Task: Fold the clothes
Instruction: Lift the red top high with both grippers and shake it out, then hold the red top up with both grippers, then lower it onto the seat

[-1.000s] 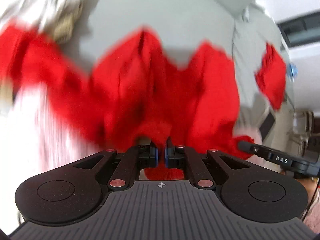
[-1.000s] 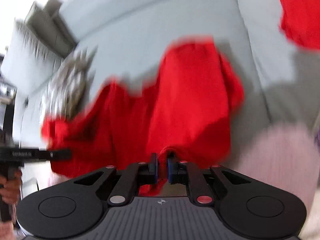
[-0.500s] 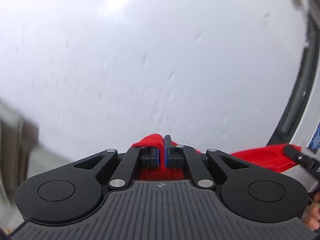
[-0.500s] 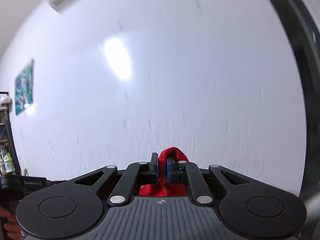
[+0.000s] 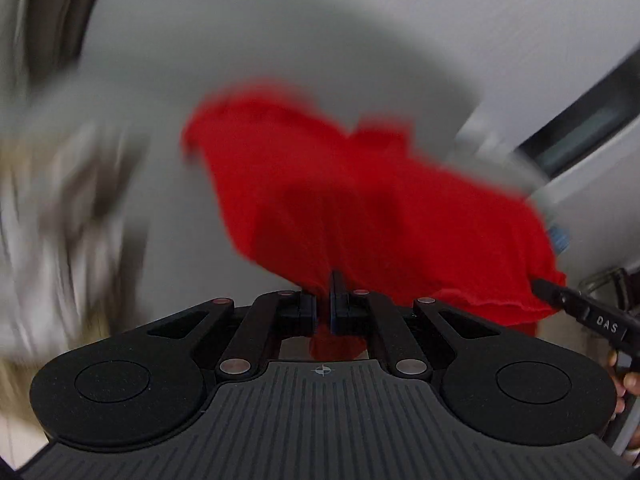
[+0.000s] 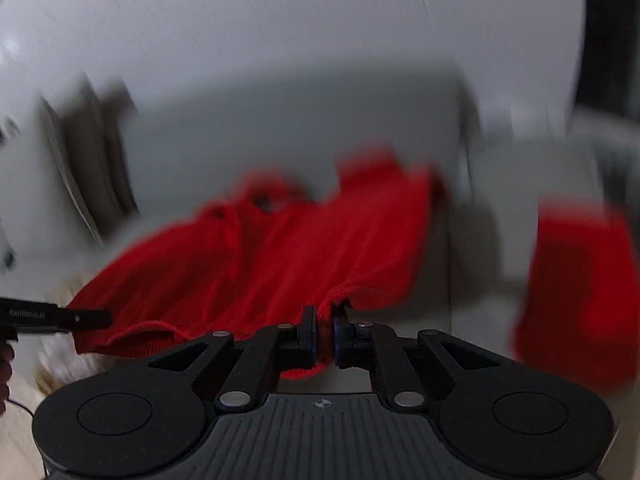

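Observation:
A red knitted garment (image 5: 360, 200) billows out ahead of both grippers over a grey sofa (image 5: 280, 60). My left gripper (image 5: 324, 300) is shut on one edge of the red cloth, which bunches between its pads. My right gripper (image 6: 325, 328) is shut on another edge of the same red garment (image 6: 300, 256), and the hem stretches between the two. The right gripper's tip (image 5: 560, 296) shows at the right of the left wrist view. The left gripper's tip (image 6: 76, 318) shows at the left of the right wrist view. Both views are blurred by motion.
A second red piece (image 6: 576, 292) lies on the sofa's right arm (image 6: 520, 184). A blurred pale pile of laundry (image 5: 68, 216) sits to the left. A white wall (image 6: 280, 20) rises behind the sofa. A person's hand (image 5: 624, 380) holds the right gripper's handle.
Half a second ago both views pointed up at a white wall with only a tuft of red cloth showing. Both grippers have swung back down, and the garment spreads out over the sofa.

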`<state>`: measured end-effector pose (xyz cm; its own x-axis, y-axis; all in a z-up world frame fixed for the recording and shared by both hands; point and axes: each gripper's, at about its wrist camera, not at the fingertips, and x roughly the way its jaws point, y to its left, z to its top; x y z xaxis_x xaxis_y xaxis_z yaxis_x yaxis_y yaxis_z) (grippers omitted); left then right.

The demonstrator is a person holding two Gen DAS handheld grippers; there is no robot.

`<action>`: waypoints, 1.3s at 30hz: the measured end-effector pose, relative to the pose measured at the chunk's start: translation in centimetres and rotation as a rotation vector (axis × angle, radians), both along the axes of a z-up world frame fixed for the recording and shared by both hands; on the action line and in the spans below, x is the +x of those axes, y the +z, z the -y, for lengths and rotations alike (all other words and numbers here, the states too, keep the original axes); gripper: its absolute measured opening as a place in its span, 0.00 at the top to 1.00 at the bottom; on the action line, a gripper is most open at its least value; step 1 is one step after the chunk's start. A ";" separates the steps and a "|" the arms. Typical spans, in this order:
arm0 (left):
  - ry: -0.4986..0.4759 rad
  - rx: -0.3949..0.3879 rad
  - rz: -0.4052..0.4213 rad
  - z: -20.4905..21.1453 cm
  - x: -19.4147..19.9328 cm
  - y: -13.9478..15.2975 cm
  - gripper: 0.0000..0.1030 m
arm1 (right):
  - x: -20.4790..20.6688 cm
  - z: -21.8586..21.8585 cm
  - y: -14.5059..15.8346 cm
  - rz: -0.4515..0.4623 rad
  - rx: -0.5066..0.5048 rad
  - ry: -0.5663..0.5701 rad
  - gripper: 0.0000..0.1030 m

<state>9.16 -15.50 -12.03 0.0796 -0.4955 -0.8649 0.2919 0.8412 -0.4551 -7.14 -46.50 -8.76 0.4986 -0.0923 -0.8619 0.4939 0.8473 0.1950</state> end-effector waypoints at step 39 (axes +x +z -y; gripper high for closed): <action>-0.010 -0.345 0.116 -1.1 6.0 20.3 0.98 | 2.6 -0.3 17.5 0.397 0.117 0.074 0.91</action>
